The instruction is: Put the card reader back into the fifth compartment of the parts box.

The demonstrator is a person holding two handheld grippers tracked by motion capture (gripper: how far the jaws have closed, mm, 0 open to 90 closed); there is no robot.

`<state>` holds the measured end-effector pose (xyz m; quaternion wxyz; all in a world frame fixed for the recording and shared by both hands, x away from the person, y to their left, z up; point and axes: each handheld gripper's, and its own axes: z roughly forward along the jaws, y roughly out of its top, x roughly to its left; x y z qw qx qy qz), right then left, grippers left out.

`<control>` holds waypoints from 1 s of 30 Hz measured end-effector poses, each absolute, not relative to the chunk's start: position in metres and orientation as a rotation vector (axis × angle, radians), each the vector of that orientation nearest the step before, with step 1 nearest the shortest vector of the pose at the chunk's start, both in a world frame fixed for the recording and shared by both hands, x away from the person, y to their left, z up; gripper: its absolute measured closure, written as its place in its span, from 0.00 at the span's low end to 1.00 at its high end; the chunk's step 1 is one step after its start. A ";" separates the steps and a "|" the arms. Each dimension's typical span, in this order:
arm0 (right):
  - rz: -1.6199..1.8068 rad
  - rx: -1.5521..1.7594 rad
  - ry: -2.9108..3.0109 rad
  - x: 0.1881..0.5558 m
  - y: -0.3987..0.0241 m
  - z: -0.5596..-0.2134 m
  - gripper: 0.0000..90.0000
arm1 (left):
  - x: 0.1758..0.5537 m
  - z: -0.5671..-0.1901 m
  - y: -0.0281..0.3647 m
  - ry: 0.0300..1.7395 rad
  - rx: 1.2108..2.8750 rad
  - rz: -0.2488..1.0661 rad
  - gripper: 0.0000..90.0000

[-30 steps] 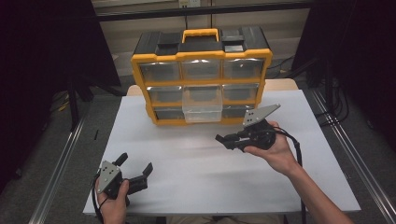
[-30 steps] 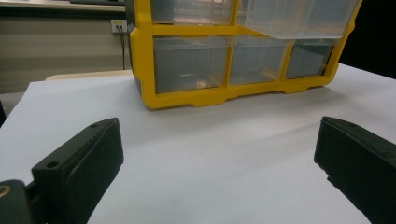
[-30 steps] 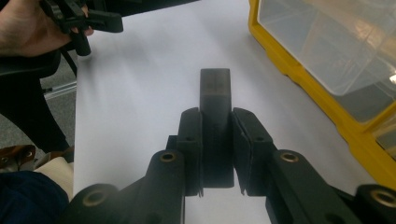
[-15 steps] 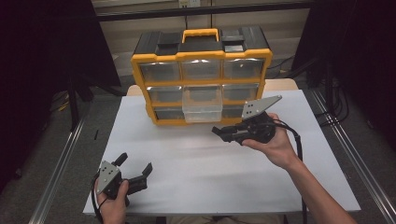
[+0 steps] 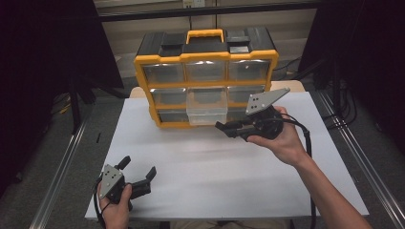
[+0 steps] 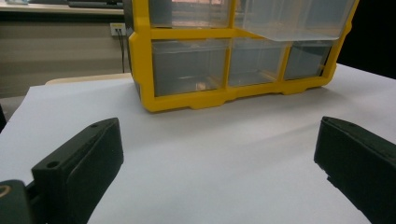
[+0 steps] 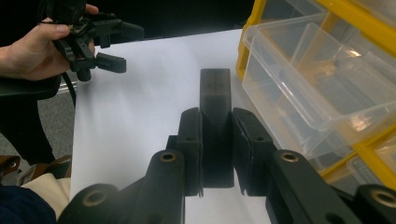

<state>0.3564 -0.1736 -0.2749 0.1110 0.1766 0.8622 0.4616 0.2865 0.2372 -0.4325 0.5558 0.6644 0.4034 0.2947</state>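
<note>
A yellow and black organizer (image 5: pixel 206 47) with clear drawers stands at the back of the white table (image 5: pixel 210 176). One middle drawer (image 5: pixel 206 109) is pulled out, and in the right gripper view the drawer (image 7: pixel 317 79) sits just right of my jaws. My right gripper (image 5: pixel 225 128) hovers in front of it, shut on a small black block (image 7: pixel 215 93) that sticks out past the pads. My left gripper (image 5: pixel 138 167) rests open at the table's front left with nothing between its jaws. In its own view the left gripper (image 6: pixel 217 154) faces the organizer's bottom row.
Metal rails run along the floor on both sides of the table. A dark cable (image 5: pixel 305 143) trails from the right gripper down past the forearm. The left hand and its gripper (image 7: pixel 126 46) lie farther off in the right gripper view.
The right gripper has risen with the black block and edged toward the pulled-out drawer. The left gripper has stayed put.
</note>
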 end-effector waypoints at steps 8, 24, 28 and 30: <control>1.330 0.519 2.539 0.364 -0.172 -0.260 0.82 | 0.287 -0.433 0.237 0.956 1.560 0.693 0.02; 1.256 0.522 2.554 0.386 -0.166 -0.235 0.82 | 0.286 -0.432 0.236 0.941 1.562 0.700 0.02; 1.248 0.533 2.554 0.392 -0.165 -0.231 0.82 | 0.286 -0.432 0.236 0.946 1.554 0.700 0.02; 1.243 0.531 2.552 0.394 -0.164 -0.229 0.82 | 0.286 -0.432 0.236 0.943 1.560 0.702 0.02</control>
